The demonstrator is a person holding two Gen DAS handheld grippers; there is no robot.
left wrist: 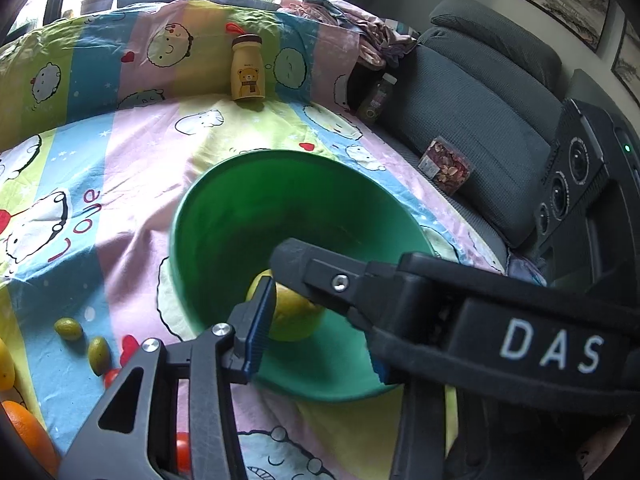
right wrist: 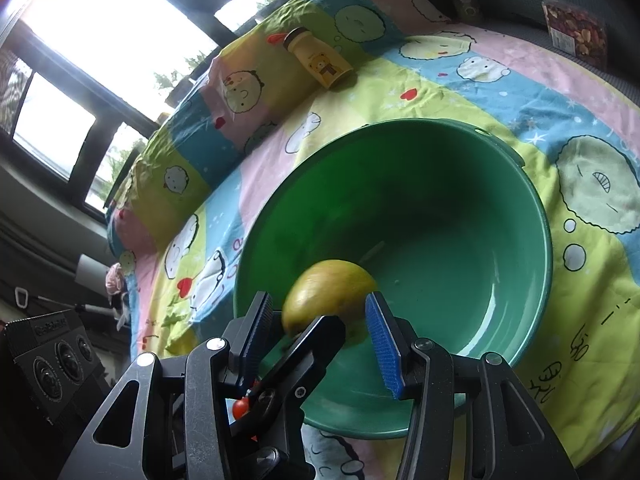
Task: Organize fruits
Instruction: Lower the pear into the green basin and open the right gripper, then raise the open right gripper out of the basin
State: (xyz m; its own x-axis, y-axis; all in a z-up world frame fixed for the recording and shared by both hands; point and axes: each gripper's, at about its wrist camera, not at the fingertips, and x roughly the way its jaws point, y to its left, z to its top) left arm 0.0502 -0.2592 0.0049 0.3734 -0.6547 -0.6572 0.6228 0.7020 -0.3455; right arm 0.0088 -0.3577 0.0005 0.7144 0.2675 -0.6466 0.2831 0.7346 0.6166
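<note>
Mango (right wrist: pixel 326 294): one yellow-green fruit, sitting inside the green bowl (right wrist: pixel 500 184) at its near wall, with its long axis running roughly across the right wrist view. It is lying between the blue pads of the right claw (right wrist: pixel 320 330), whose jaws are standing part-open; a sliver of gap is showing at each pad, so no grip is evident. One finger of the left claw (left wrist: pixel 312 312) is crossing in front of the fruit in that view.

Left claw: reaching in from the other side, one blue pad (left wrist: pixel 260 320) lying against or just beside the mango (left wrist: pixel 294 318), the second hidden behind the right claw's body; whether it is pinching the fruit cannot be told. Both claws are about equally near; judged from this, the fruit is being set down in the bowl or passed between hands.

Bowl: holding only the mango, resting on a cartoon-print sheet (left wrist: pixel 132 184) covering a sofa.

Loose fruit still outside, near the left edge of the left wrist view: two small green fruits (left wrist: pixel 98 354), an orange (left wrist: pixel 28 428), something small and red (left wrist: pixel 111 376).

Background: a yellow bear bottle (left wrist: pixel 247 69) standing upright against the backrest, a clear box of dried bits (left wrist: pixel 446 168), a dark bottle (left wrist: pixel 378 98).
</note>
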